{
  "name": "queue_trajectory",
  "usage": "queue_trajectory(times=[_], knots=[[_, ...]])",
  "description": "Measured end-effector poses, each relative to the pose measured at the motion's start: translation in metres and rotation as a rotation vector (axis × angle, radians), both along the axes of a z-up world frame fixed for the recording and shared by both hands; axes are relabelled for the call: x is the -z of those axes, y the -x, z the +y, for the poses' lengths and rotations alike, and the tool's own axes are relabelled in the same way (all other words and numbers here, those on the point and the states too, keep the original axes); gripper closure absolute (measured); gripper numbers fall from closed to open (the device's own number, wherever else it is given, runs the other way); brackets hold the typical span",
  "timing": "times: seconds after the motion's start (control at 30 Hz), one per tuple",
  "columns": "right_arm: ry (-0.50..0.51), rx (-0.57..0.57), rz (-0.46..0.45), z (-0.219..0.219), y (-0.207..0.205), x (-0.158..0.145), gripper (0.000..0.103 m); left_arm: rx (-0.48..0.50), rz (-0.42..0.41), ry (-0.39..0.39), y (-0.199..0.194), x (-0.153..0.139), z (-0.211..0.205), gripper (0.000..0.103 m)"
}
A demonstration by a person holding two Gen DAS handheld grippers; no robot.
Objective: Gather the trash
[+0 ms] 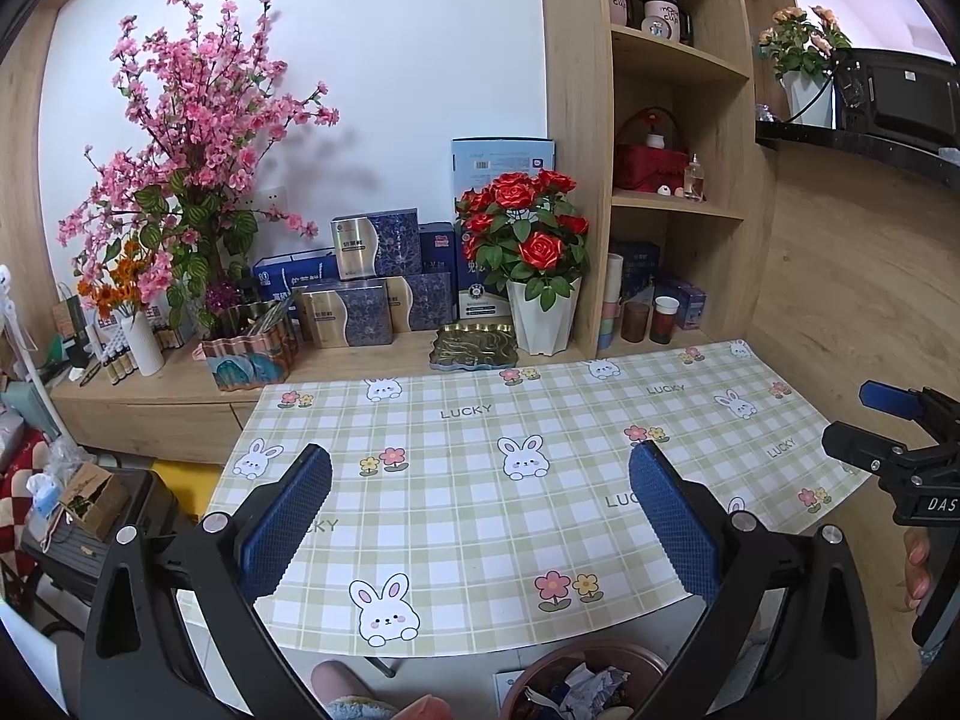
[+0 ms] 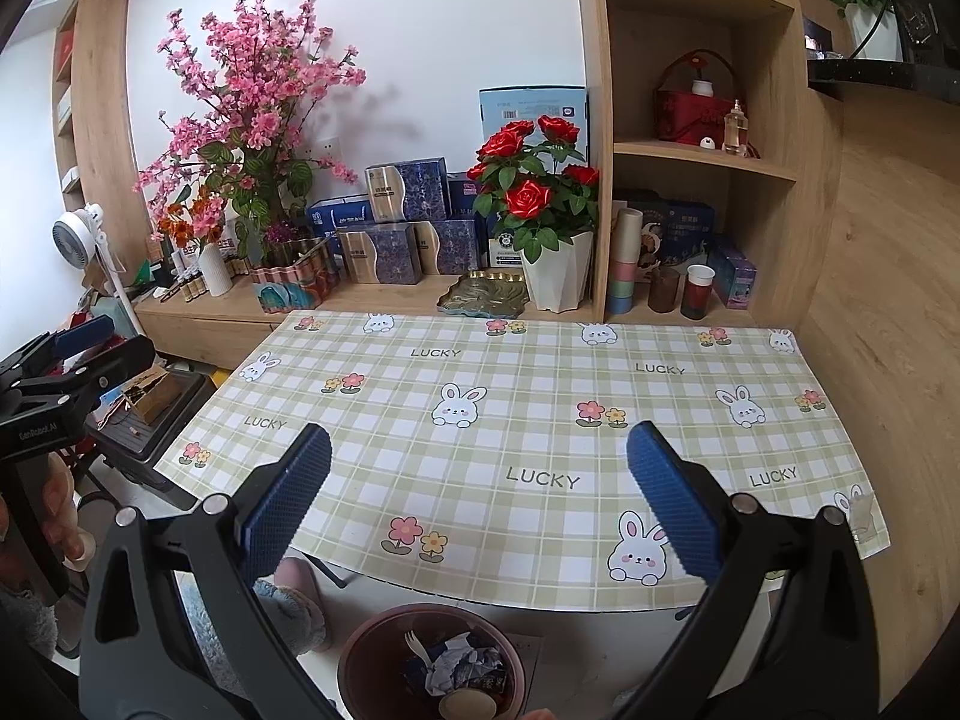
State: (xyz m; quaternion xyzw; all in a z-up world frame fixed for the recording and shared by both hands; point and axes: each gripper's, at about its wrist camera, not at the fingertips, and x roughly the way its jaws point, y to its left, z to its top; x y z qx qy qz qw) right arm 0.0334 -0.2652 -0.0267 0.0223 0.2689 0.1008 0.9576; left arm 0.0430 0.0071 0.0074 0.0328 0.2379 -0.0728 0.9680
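Observation:
A brown round bin [image 2: 360, 654] stands on the floor below the table's near edge; inside lie crumpled paper [image 2: 459, 660], a plastic fork and a small cup. The same bin [image 1: 540, 675] shows at the bottom of the left wrist view. My left gripper [image 1: 480, 468] hovers open over the checked tablecloth [image 1: 480, 510] with nothing between its blue pads. My right gripper [image 2: 479, 447] is likewise open and holds nothing above the tablecloth [image 2: 540, 420]. Each gripper appears at the edge of the other's view: the right one [image 1: 888, 426], the left one [image 2: 72, 348].
Behind the table a wooden ledge carries a white pot of red roses [image 2: 540, 204], a gold tray [image 2: 483, 295], blue gift boxes [image 2: 408, 189] and a pink blossom arrangement [image 2: 252, 102]. Shelves [image 2: 690, 156] rise at the right. A black case [image 2: 156, 420] sits left of the table.

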Motion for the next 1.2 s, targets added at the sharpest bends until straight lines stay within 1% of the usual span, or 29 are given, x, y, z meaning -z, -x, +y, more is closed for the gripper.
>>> queue_trajectory(times=[0.67,0.77,0.97,1.2], knots=[[0.003,-0.002,0.002,-0.0015,-0.0008,0.0001,0.006,-0.021,-0.008,-0.016,0.0034,0.0015,-0.001,0.006],[0.006,-0.001,0.001,-0.0019,-0.0007,0.0001,0.006,-0.019,-0.003,-0.005,0.0031,0.002,0.0003,0.006],[0.005,-0.002,0.002,-0.0063,-0.0031,0.0014,0.006,-0.02,-0.003,-0.017,0.0027,0.0029,0.0003,0.006],[0.007,-0.003,0.003,-0.0094,-0.0044,0.0019,0.006,-0.043,0.013,-0.019,-0.0001,0.0056,0.0032,0.006]])
